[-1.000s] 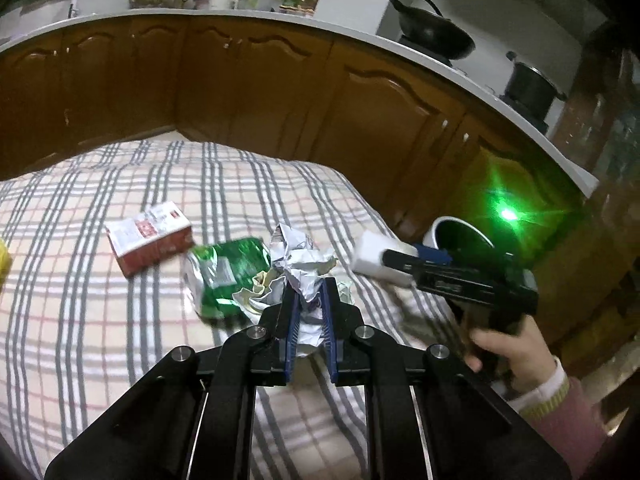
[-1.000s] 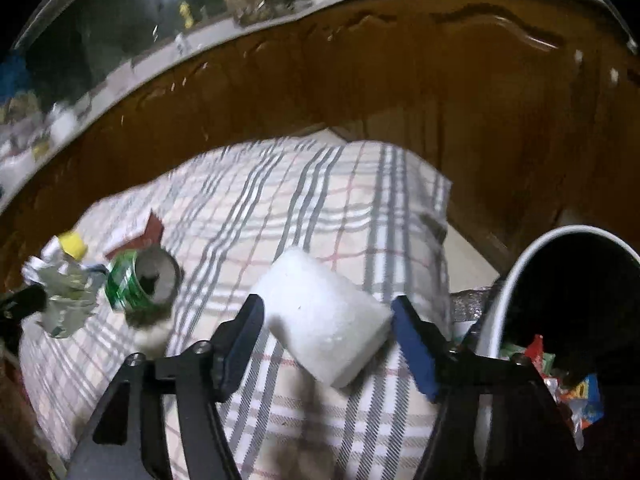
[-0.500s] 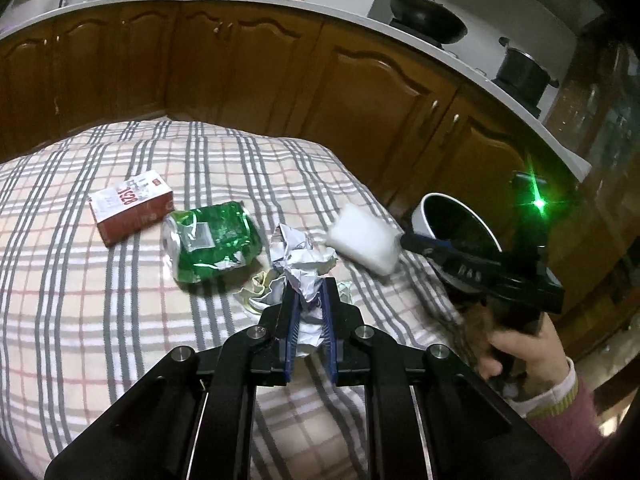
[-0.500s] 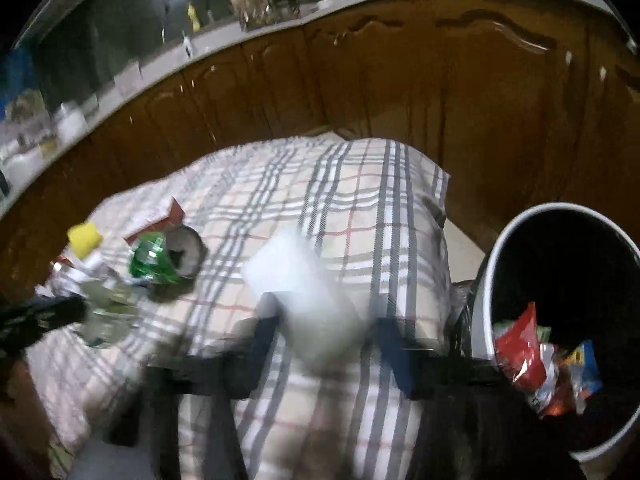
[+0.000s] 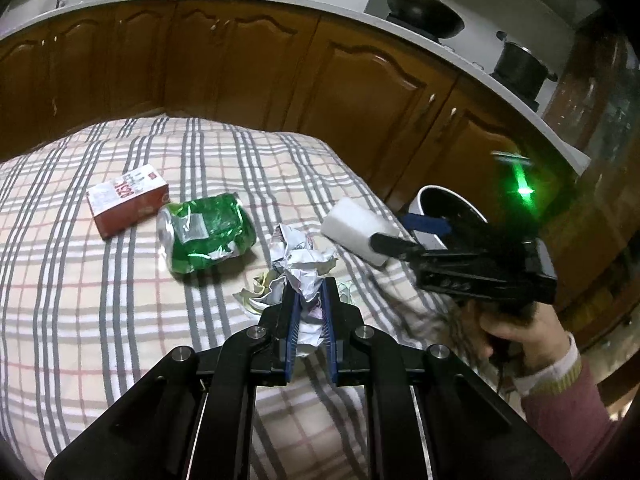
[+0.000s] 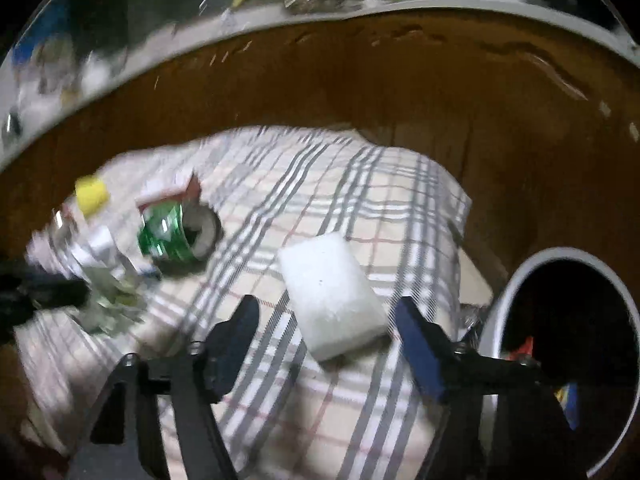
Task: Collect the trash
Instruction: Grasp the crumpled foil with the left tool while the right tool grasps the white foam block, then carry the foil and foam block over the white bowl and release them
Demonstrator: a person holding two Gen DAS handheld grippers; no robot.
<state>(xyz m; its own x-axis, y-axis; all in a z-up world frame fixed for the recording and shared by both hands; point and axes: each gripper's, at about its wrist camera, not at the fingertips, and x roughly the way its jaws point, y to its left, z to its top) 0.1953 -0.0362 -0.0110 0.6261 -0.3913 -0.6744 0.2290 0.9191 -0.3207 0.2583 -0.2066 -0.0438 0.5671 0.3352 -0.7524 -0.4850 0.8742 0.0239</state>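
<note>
On the plaid-covered desk (image 5: 120, 304), the left gripper (image 5: 309, 300) has its jaws clamped on crumpled paper (image 5: 302, 264), just right of a crushed green can (image 5: 206, 236). Left of the can lies a red carton (image 5: 128, 200), its print unreadable. Right of the can, the right gripper (image 6: 326, 320) has its jaws opening wide around a white foam block (image 6: 330, 296) without pressing it, near the bin (image 6: 516, 280).

A white foam block (image 6: 330, 294) lies flat near the cloth's right edge; a crushed green can (image 5: 206, 238) lies on its side mid-cloth.
</note>
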